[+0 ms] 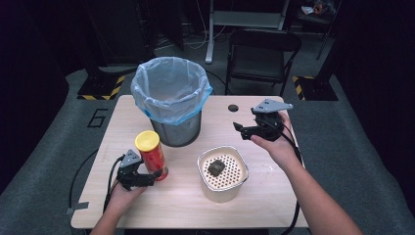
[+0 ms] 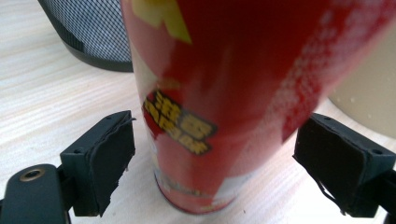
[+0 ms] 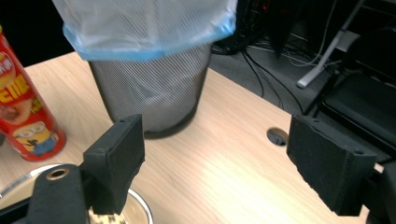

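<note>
Wood table [image 1: 195, 205]: L tongs [image 2: 212, 161] agape astride red can [image 2: 224, 93], seemingly untouched; R tongs [image 3: 231, 161] agape, empty.

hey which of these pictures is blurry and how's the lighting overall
Left gripper view: the red chip can is close and smeared, its label unreadable. Right gripper view: sharp on the mesh bin. High view: table lit, the room around it dark.
</note>
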Demonstrator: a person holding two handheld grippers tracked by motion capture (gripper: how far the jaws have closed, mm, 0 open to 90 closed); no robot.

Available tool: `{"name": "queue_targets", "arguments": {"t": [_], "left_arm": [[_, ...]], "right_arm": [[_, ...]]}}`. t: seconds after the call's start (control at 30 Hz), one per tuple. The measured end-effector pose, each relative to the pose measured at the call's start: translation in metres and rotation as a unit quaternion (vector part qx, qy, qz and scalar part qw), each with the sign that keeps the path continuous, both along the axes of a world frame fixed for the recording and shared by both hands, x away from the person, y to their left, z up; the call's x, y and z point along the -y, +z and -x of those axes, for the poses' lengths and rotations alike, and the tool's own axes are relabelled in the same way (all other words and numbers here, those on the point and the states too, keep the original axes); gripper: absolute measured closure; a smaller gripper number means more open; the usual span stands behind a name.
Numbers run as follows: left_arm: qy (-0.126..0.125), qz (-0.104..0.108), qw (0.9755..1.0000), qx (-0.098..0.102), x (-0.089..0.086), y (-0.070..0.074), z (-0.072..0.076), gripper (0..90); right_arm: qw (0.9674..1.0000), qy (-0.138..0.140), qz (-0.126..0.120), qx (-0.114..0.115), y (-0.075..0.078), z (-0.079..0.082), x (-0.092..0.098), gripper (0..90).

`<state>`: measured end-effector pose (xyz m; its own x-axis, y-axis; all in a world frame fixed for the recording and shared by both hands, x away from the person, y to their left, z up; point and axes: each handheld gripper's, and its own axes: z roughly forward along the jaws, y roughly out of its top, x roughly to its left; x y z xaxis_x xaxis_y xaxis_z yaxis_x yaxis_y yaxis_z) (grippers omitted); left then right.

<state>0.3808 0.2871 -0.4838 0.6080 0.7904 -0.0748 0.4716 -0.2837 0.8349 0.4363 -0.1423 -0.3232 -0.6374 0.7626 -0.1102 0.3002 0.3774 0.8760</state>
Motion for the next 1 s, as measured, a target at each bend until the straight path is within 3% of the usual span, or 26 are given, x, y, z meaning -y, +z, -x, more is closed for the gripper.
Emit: {"name": "queue_targets", "arguments": {"t": [0.03,0.1,0.2,0.37,0.6,0.7,0.8,0.87,1.0], "left_arm": [[0.007,0.01,0.9999,-0.002,0.002,-0.001,0.0,12.5],[0.004,0.006,1.0,-0.001,0.002,-0.001,0.0,13.3],[0.001,-0.011,0.9998,0.016,0.005,-0.003,-0.002,14.6],[0.006,-0.016,0.9997,0.017,0.007,-0.004,-0.003,22.5],[0.006,-0.032,0.9992,0.022,0.009,-0.002,-0.001,23.4],[0.006,-0.037,0.9992,0.015,0.007,0.0,0.001,23.5],[0.006,-0.028,0.9994,0.021,0.005,0.004,0.003,23.6],[0.01,-0.003,0.9997,0.023,0.0,0.013,0.006,23.6],[0.014,-0.002,0.9997,0.022,-0.004,0.021,0.008,23.6]], "right_arm": [[1.0,-0.001,0.0,-0.002,-0.002,0.001,0.002,19.4],[0.9999,-0.009,-0.005,-0.008,-0.009,0.003,0.008,19.6],[0.9997,-0.018,-0.008,-0.015,-0.019,0.007,0.017,19.9],[0.999,-0.034,-0.022,-0.022,-0.031,0.012,0.028,20.4],[0.9962,-0.072,-0.036,-0.034,-0.062,0.023,0.052,21.7],[0.9949,-0.081,-0.048,-0.036,-0.071,0.027,0.059,22.6],[0.9943,-0.086,-0.051,-0.036,-0.077,0.028,0.064,22.9],[0.9932,-0.098,-0.045,-0.043,-0.088,0.029,0.071,23.0],[0.9919,-0.106,-0.05,-0.05,-0.095,0.03,0.076,23.4]]}}
